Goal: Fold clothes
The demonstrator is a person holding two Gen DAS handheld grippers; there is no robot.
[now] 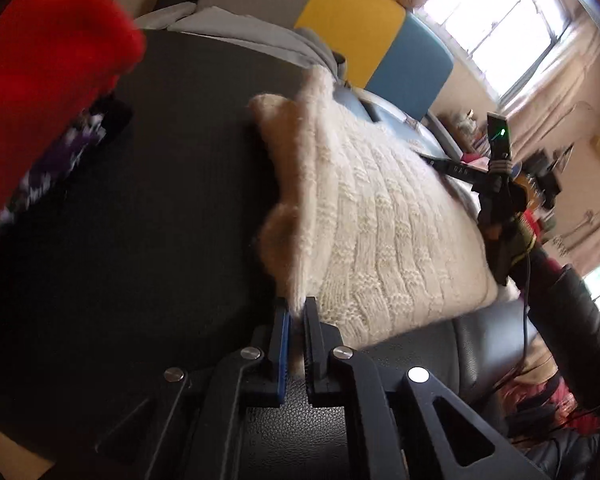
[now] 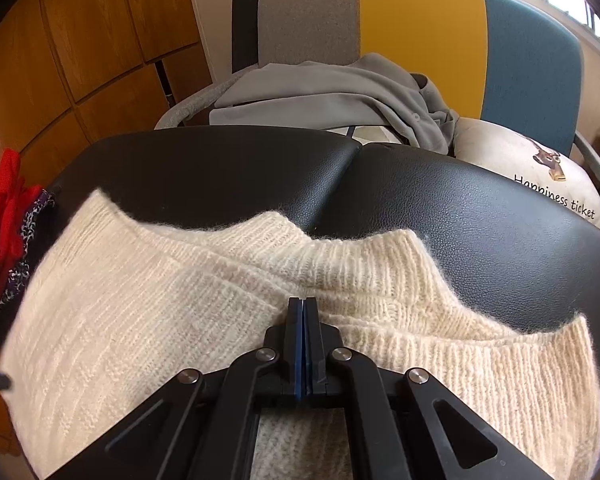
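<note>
A cream knitted sweater (image 1: 380, 220) lies on a black leather surface (image 1: 140, 200). My left gripper (image 1: 297, 306) is shut on the sweater's near edge, and cream fabric shows between its fingers. That edge stands up in a raised fold. In the right wrist view the sweater (image 2: 140, 300) fills the lower half, ribbed hem toward the far side. My right gripper (image 2: 302, 304) is shut, its tips pinching a ridge of the knit. The left wrist view shows the right gripper (image 1: 494, 236) at the sweater's opposite edge, held by a person's dark sleeve (image 1: 572, 312).
A red garment (image 2: 0, 220) with a patterned dark one lies at the left edge of the leather surface (image 2: 220, 168). Behind it stands a grey, yellow and blue chair (image 2: 420, 28) holding a grey garment (image 2: 340, 92). A printed cushion (image 2: 520, 160) sits at right.
</note>
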